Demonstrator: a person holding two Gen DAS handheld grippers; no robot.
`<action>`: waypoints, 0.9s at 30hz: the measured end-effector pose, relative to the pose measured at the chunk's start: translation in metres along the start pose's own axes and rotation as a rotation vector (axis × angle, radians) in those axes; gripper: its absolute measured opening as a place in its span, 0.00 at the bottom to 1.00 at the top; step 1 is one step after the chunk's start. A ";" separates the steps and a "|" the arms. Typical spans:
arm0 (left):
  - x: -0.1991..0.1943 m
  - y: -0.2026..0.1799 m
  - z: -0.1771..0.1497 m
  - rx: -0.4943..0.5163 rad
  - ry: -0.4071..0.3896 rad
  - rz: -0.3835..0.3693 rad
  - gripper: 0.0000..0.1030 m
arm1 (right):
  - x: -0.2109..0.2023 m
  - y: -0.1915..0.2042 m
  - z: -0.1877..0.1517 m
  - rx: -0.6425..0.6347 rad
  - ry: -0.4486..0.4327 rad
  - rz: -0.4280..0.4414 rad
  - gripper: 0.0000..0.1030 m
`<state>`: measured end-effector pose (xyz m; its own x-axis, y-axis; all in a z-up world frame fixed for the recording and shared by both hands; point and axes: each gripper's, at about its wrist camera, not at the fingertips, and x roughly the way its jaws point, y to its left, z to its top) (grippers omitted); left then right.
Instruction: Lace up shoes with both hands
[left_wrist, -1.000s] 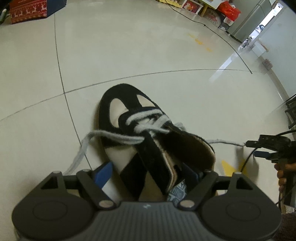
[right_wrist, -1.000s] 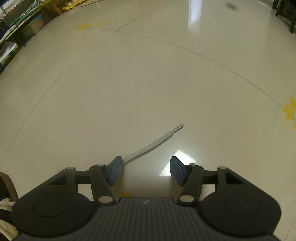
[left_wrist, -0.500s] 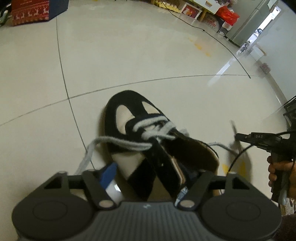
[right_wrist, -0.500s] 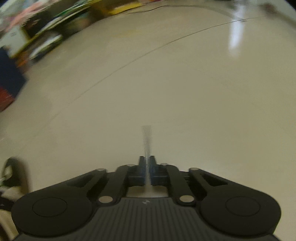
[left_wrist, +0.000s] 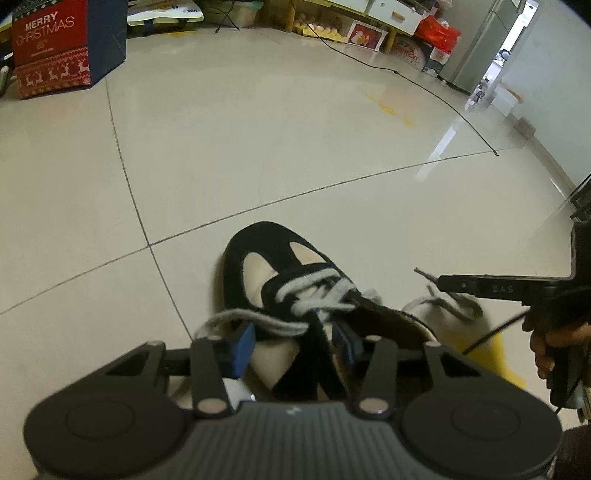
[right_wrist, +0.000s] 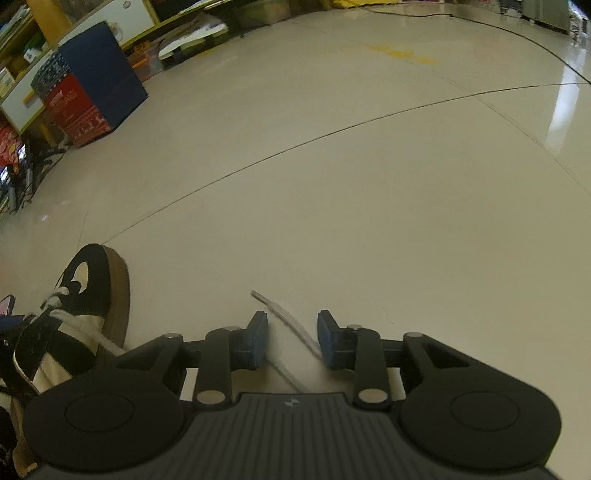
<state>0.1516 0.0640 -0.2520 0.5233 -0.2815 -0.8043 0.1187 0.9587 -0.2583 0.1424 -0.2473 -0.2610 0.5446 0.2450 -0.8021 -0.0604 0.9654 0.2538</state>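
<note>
Beyond shoe: Christmas box, floor cable.

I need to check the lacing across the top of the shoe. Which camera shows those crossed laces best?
The left wrist view: the crossed laces sit near centre, seen from above on the black and cream shoe. The right wrist view shows the shoe only side-on at its left edge, with little of the lacing.

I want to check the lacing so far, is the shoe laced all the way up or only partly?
Only partly. The grey lace crosses just the lower eyelets of the shoe; both ends hang loose beside it.
</note>
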 end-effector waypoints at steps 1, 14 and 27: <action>0.000 0.001 0.000 -0.006 0.003 -0.003 0.45 | 0.002 0.000 0.001 -0.016 -0.001 0.004 0.31; -0.005 0.003 0.009 -0.105 0.019 -0.043 0.46 | -0.001 0.033 0.011 -0.135 0.038 0.166 0.03; -0.012 0.019 0.022 -0.307 -0.012 -0.197 0.51 | -0.029 0.093 0.031 -0.245 -0.039 0.375 0.03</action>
<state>0.1664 0.0868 -0.2355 0.5258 -0.4575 -0.7171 -0.0395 0.8290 -0.5579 0.1467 -0.1671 -0.1974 0.4779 0.5828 -0.6572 -0.4532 0.8045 0.3839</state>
